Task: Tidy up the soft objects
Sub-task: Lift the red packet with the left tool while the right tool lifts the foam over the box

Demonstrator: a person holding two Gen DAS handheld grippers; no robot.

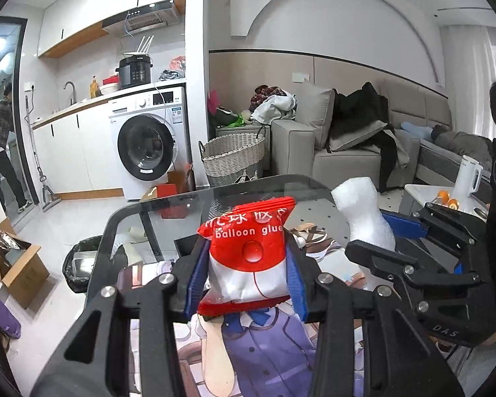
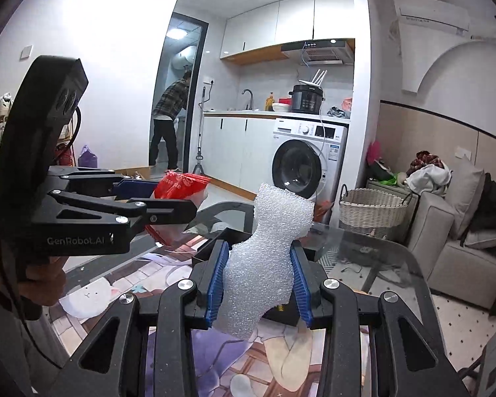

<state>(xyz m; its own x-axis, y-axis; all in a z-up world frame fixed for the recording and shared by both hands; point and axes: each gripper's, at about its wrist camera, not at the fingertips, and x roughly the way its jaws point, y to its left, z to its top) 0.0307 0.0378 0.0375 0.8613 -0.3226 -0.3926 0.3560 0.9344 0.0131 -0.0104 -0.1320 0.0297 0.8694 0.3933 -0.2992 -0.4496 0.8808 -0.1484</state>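
My left gripper [image 1: 246, 279] is shut on a red and white "balloon glue" packet [image 1: 248, 251] and holds it upright above the glass table [image 1: 125, 221]. My right gripper [image 2: 258, 284] is shut on a white foam piece [image 2: 264, 258], which also stands upright above the table. In the left wrist view the right gripper [image 1: 400, 241] is close on the right with the foam piece [image 1: 363, 215]. In the right wrist view the left gripper [image 2: 168, 198] is on the left with the red packet [image 2: 178, 187].
An anime print mat [image 1: 264, 347] covers the near part of the table. A black box [image 2: 281, 311] sits on the table beneath the foam piece. A wicker basket [image 1: 233, 157], a washing machine [image 1: 148, 142], a grey sofa [image 1: 347, 145] with clothes, a cardboard box [image 1: 13, 261] and a black bin [image 1: 81, 261] surround it.
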